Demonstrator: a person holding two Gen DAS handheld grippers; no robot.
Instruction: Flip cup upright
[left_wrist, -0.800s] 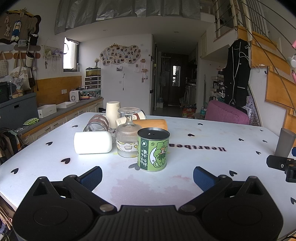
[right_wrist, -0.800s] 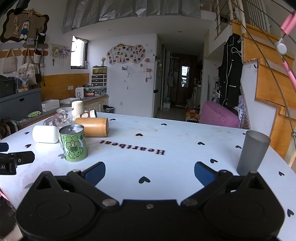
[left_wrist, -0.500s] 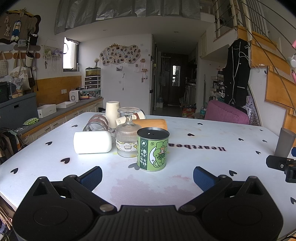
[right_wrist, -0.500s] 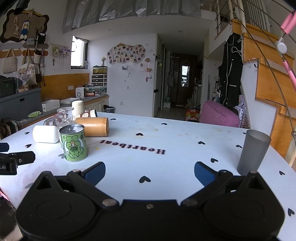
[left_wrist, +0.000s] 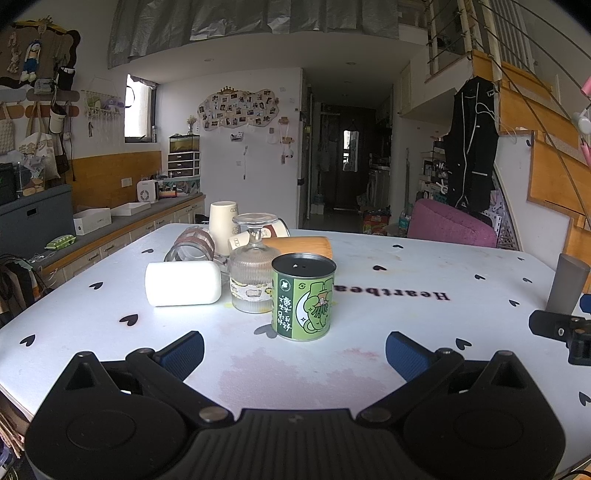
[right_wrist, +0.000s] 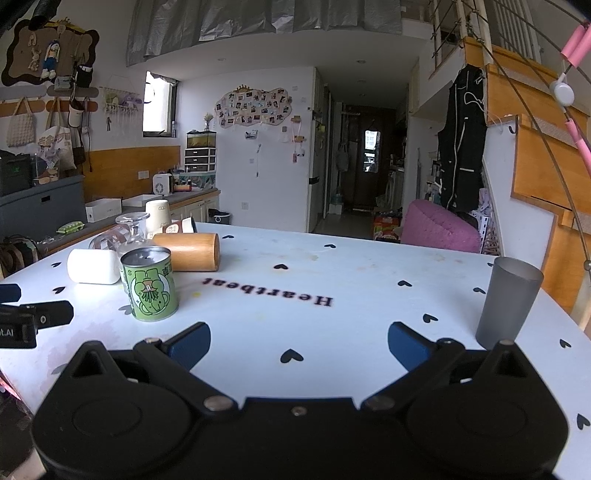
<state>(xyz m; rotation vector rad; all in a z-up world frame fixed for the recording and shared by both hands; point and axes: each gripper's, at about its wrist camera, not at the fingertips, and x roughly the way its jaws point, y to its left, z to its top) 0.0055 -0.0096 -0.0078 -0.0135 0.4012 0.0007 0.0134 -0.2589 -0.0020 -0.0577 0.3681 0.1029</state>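
A green cup (left_wrist: 303, 296) with a cartoon print stands upside down on the white table (left_wrist: 406, 273), straight ahead of my left gripper (left_wrist: 294, 353), which is open and empty a short way in front of it. It also shows in the right wrist view (right_wrist: 149, 285), ahead and to the left. My right gripper (right_wrist: 298, 341) is open and empty above the table. A grey cup (right_wrist: 508, 302) stands upright at the right, near its right finger (right_wrist: 410, 349).
Behind the green cup stand an upturned ribbed glass (left_wrist: 253, 271), a white cup on its side (left_wrist: 183, 283), a wooden cup on its side (left_wrist: 301, 246), a lying glass mug (left_wrist: 190, 248) and paper cups (left_wrist: 222, 224). A counter (left_wrist: 92, 236) runs along the left.
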